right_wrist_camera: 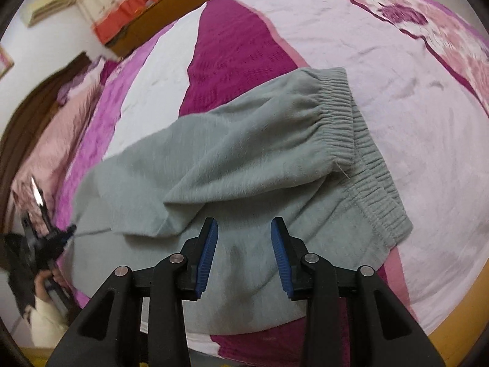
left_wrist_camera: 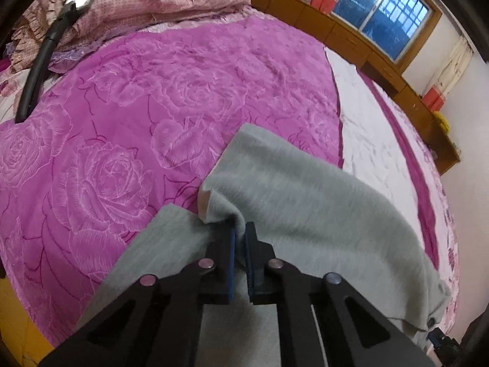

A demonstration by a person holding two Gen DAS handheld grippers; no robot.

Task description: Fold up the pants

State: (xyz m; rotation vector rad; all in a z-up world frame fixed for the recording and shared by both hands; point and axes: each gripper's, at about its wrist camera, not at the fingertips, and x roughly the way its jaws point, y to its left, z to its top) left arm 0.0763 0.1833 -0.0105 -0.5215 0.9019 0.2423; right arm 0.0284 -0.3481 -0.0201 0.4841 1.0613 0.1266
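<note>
Left tool (left_wrist_camera: 240,229) clamped on pants (left_wrist_camera: 305,208) hem edge; right tool (right_wrist_camera: 244,229) apart above pants

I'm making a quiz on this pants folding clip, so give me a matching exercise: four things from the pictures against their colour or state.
Things:
1. pants
2. left hand-held gripper
3. right hand-held gripper
4. rose blanket

Colour or state:
A. open, above the cloth
B. magenta
C. grey-green
D. shut on the cloth's edge

Pairs: 1-C, 2-D, 3-A, 4-B
</note>
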